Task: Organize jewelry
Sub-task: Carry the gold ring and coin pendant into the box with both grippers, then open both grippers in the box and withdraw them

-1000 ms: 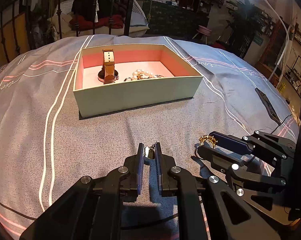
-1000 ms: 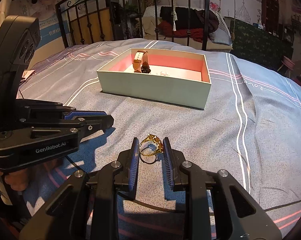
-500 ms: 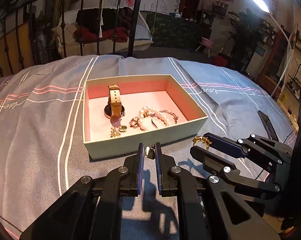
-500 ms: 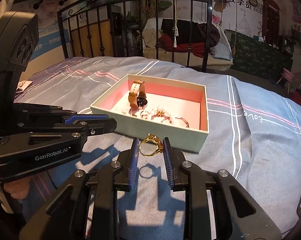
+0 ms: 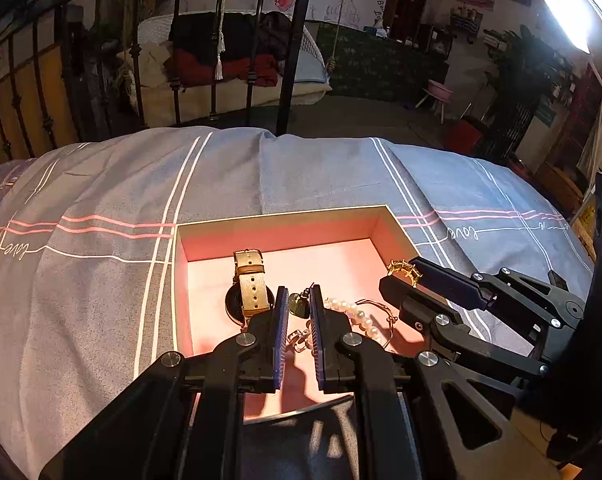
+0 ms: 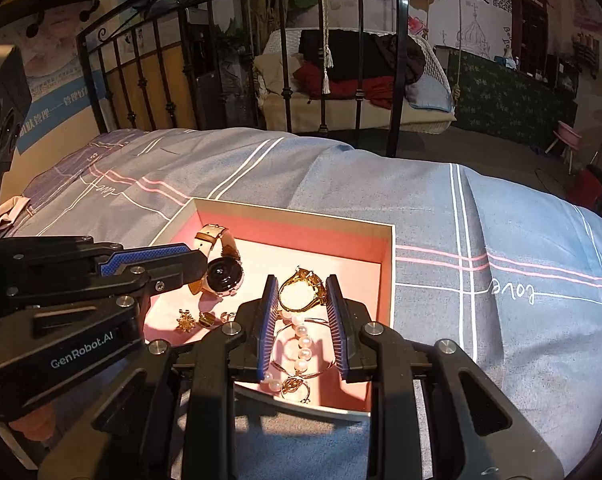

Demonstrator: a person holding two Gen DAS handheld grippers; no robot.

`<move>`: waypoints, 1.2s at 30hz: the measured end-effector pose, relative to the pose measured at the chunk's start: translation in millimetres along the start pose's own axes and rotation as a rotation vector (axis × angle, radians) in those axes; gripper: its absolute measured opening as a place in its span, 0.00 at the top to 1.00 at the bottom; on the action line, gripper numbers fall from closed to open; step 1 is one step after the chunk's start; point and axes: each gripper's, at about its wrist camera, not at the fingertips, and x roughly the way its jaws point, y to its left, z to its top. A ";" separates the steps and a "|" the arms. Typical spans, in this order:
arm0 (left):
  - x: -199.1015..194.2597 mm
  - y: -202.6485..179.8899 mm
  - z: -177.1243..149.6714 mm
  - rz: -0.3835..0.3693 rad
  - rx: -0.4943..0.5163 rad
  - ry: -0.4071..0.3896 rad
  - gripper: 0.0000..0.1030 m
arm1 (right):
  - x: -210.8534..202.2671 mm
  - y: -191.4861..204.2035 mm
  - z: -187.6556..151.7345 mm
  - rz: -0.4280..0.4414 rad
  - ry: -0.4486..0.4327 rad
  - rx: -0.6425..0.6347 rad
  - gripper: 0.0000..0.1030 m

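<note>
Both hand-held grippers poised over the open box (image 6: 387,264) on the bed (image 5: 101,208), each loaded — presumably for dropping into it. Left hand-held gripper (image 5: 299,306) clenched on a small dark pendant (image 5: 297,305), pinched at the fingertips above the watch (image 5: 251,288) and pearl bracelet (image 5: 355,314). Right hand-held gripper (image 6: 303,292) grasping the gold ring (image 6: 301,290) across its band, hoop upright between the pads. Box floor crowded near the front wall; bare pink area toward the back corner. Walls low, tips inside the rim — open room above for withdrawing.
</note>
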 end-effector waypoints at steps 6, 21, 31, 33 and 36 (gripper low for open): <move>9.7 0.0 1.6 -0.009 0.000 0.013 0.90 | 15.3 -1.9 -2.6 -0.002 0.029 0.000 0.76; 23.3 5.5 0.8 0.024 -0.002 0.037 0.90 | 27.8 1.7 -8.4 0.008 0.071 -0.018 0.75; 25.4 5.0 1.3 0.038 0.004 0.042 0.90 | 27.9 4.1 -10.0 0.011 0.080 -0.027 0.75; 25.7 5.4 0.8 0.041 0.004 0.044 0.90 | 27.4 4.6 -10.5 0.011 0.081 -0.029 0.75; 24.5 6.2 -0.5 0.047 0.002 0.048 0.87 | 25.7 8.0 -12.0 0.007 0.084 -0.043 0.75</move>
